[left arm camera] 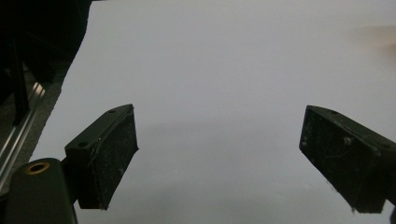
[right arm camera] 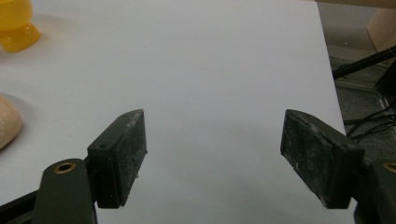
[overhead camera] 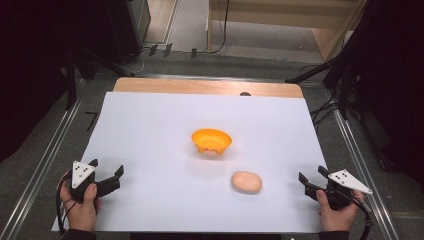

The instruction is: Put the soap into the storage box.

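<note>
Pale peach oval bread-like lump [overhead camera: 246, 182]: we log it lying on the white sheet-covered table [overhead camera: 150, 125], near the front edge, right of centre. Orange plastic bowl [overhead camera: 211, 139]: mid-table, apart from the lump. Left gripper [overhead camera: 107, 170]: front left corner, jaws apart, holding nothing. Right gripper [overhead camera: 313, 176]: front right corner, jaws apart, holding nothing.

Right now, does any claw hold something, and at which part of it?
Nothing is held. The left claw and the right claw are both open with only the white sheet between their jaws. The bread roll and orange bowl lie untouched.
</note>
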`<state>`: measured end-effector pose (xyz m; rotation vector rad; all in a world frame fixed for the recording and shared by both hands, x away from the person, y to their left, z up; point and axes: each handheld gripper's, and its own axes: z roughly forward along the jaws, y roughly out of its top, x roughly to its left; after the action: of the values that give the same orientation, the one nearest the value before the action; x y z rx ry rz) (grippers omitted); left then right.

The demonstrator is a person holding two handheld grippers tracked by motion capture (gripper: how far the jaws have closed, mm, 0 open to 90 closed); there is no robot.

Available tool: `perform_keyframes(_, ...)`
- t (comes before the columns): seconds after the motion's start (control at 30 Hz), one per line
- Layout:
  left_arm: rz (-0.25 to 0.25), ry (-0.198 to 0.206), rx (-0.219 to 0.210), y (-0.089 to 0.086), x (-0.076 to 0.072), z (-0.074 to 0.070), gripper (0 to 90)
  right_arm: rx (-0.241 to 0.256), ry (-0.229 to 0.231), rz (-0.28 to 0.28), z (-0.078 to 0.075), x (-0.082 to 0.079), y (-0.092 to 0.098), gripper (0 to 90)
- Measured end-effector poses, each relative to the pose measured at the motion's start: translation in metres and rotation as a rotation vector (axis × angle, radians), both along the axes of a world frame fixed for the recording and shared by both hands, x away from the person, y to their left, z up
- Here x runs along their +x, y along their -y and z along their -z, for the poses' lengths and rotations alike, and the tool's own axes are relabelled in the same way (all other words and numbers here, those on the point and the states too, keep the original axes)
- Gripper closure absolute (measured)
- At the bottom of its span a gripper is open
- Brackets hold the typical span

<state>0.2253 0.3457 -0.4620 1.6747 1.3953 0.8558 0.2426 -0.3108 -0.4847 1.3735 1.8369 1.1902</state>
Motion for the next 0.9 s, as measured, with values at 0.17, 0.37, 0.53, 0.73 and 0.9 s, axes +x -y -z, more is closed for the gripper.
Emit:
perform_keyframes(0.17,-0.001,-0.005,-0.010,-0.001,0.001,0.000,12.8,-0.006,-0.003,-0.015,0.000,0.004,0.000,22.4)
perform_keyframes(0.37,-0.006,-0.019,-0.026,-0.002,0.002,0.000,11.8,-0.021,-0.044,-0.049,0.000,0.007,-0.001,23.0)
perform_keyframes(0.53,-0.009,-0.029,-0.011,-0.001,0.003,0.000,11.1,-0.020,-0.067,-0.074,-0.004,0.004,-0.003,22.9)
perform_keyframes(0.73,-0.010,-0.037,-0.009,-0.001,0.004,0.000,10.7,-0.099,-0.096,-0.168,-0.007,0.003,-0.012,23.1)
perform_keyframes(0.9,-0.010,-0.036,-0.010,-0.001,0.004,0.000,10.7,-0.112,-0.133,-0.229,-0.010,0.003,-0.017,29.8)
